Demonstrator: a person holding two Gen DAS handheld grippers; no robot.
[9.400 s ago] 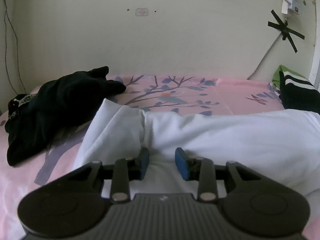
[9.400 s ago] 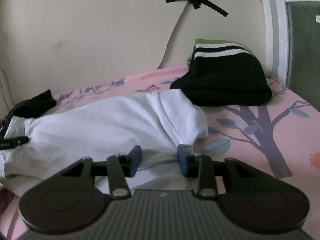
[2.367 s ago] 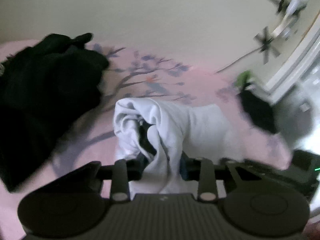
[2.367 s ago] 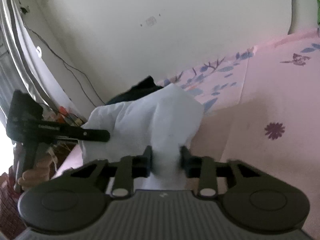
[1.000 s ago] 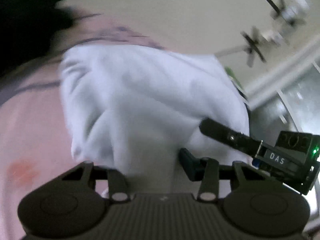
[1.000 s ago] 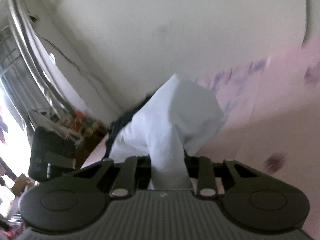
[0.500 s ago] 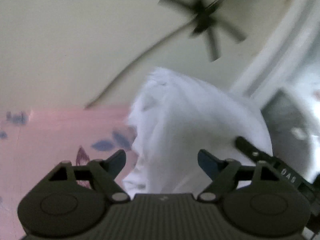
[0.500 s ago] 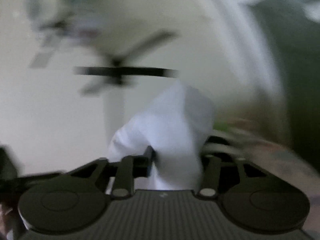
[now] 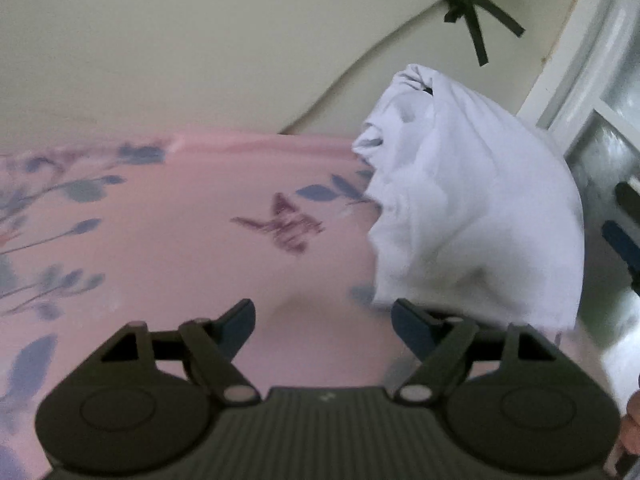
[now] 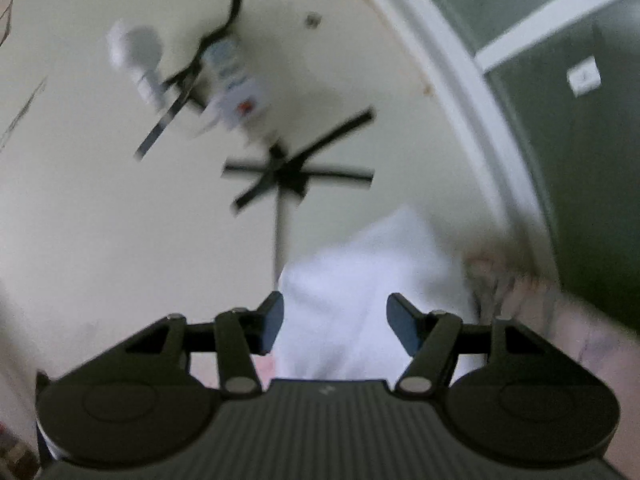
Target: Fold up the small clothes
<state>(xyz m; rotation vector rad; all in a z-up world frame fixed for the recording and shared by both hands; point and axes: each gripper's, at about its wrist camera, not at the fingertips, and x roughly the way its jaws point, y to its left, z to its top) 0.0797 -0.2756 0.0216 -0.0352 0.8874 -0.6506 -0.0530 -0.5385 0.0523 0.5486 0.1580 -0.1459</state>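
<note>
Two grippers, both with jaws spread apart, neither pinching anything. My left gripper hovers over the pink bedsheet printed with blue leaves and a maroon butterfly; nothing but sheet shows between its blue pads. The bundled white cotton garment stands as a tall, rumpled heap at the far right of the bed, by the white window frame, ahead and to the right of that gripper. Its long axis runs roughly upright in this view, narrow knotted end on top, broad base below; the base edge sits just beyond the right pad, whether touching I cannot tell.

From the right wrist view, heavily blurred, my right gripper points up at the cream wall with its black tape crosses, and the same white garment fills the gap between the spread pads, unclamped.

Judgement: the right gripper is the nearer one and lined up on the cloth; the left must swing rightward to reach it.
</note>
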